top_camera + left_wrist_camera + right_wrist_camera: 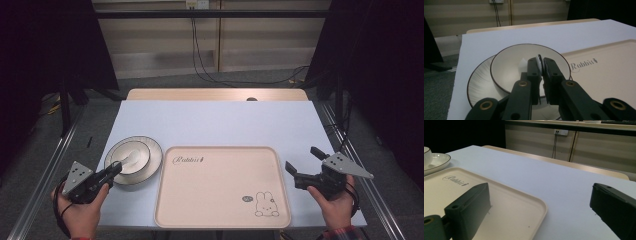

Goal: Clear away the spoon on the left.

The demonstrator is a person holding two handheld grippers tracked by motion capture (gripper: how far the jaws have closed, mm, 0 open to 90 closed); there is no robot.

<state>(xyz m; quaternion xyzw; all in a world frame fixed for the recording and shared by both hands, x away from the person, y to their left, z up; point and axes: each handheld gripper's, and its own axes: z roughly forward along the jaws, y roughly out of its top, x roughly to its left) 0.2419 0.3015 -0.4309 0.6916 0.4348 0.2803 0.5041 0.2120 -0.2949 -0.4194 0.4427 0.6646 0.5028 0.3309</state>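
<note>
A cream bowl [131,157] stands on a ribbed plate [156,156] at the table's left, with a white spoon [129,156] lying in it. My left gripper [117,169] reaches in over the bowl's near rim. In the left gripper view its jaws [541,62] are shut on the thin white spoon handle [538,61], above the bowl [509,65] and plate [479,85]. My right gripper [302,160] hovers open just right of the beige tray [222,187], with nothing between its jaws [539,202].
The tray [506,202] bears a "Rabbit" label and a rabbit drawing [265,205] and holds nothing. The blue-white tabletop [215,120] stretches behind it. A wooden strip [215,94] runs along the far edge, and metal rails [45,170] flank the table.
</note>
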